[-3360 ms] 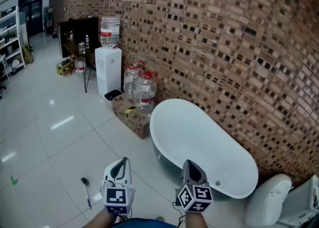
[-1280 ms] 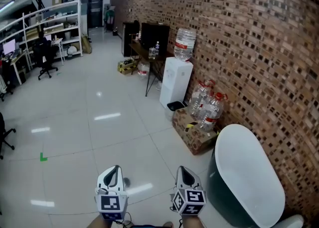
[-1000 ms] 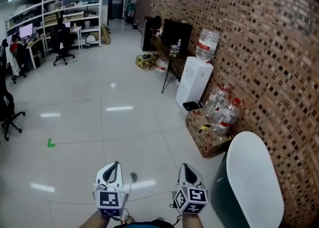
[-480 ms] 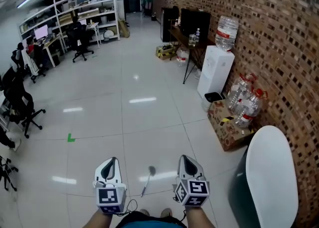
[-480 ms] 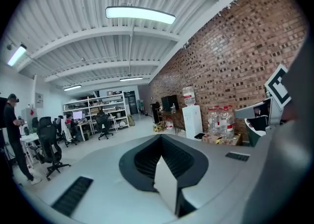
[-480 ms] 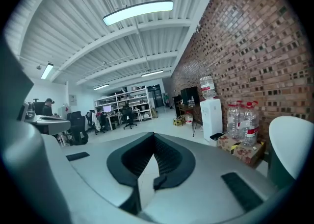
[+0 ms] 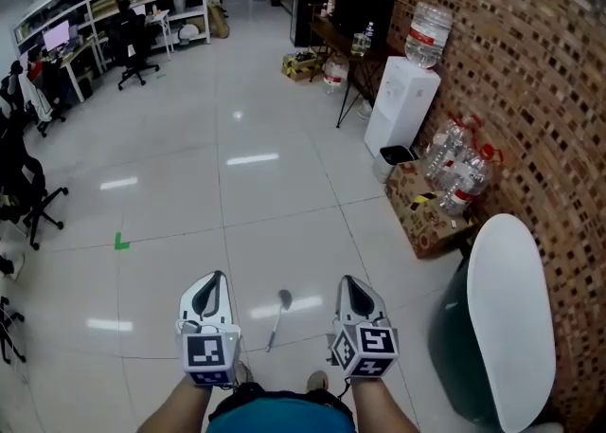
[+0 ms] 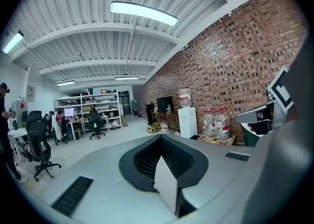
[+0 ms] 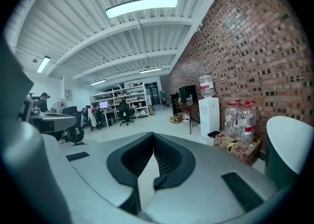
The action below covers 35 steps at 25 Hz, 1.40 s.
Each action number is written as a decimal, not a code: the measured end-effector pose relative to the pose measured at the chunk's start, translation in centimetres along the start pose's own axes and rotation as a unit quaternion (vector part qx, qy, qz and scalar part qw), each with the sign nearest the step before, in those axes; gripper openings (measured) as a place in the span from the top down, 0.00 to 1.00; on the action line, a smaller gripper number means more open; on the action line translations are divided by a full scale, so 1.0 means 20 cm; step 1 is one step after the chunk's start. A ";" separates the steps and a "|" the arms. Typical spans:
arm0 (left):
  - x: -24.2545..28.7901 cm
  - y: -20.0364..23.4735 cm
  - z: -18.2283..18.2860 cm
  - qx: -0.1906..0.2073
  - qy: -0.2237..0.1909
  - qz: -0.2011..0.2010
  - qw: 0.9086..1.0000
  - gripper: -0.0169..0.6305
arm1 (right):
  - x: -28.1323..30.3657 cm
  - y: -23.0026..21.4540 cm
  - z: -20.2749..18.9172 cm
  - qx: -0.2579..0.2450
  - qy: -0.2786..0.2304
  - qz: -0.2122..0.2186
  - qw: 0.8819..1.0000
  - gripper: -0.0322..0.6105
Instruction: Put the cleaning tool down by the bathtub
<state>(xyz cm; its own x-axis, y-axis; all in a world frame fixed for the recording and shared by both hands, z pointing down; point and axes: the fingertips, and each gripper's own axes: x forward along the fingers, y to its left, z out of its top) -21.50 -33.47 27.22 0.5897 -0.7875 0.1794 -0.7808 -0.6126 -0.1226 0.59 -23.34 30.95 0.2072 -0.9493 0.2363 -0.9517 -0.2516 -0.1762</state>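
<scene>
Far left: black office chairs & a small green floor mark on the white tiled floor. Near, the left gripper has its jaws closed w/ nothing in them. Between the 2 grippers, touching neither, the thin grey long-handled cleaning tool lies flat on the floor, round head far. The right gripper is all but closed, jaws just opened a hair, empty. Right: brown cardboard box w/ clear water bottles, then the white oval bathtub along the red brick wall. The tool lies well to its left.
</scene>
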 end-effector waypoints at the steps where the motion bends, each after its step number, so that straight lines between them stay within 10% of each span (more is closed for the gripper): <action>1: 0.00 0.06 -0.02 -0.003 0.001 -0.006 1.000 0.97 | 0.02 0.06 -0.02 -0.002 0.003 -0.004 1.000 0.91; 10: 0.07 0.50 -0.22 -0.020 0.003 -0.017 1.000 0.97 | 0.29 0.51 -0.15 -0.025 0.019 0.014 0.999 0.84; 20: 0.36 0.62 -0.60 -0.032 0.010 0.018 0.999 0.97 | 0.70 0.52 -0.58 -0.039 0.056 0.060 0.996 0.79; 35: 0.80 0.72 -1.62 -0.033 0.010 0.046 0.998 0.97 | 1.20 0.39 -1.80 -0.051 0.140 0.063 0.987 0.77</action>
<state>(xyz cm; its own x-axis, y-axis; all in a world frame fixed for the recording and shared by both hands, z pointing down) -29.89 -52.73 59.90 0.5103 -0.8388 0.1897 -0.8441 -0.5307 -0.0760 -10.04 -41.30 69.59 0.0280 -0.8788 0.4764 -0.9867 -0.1005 -0.1275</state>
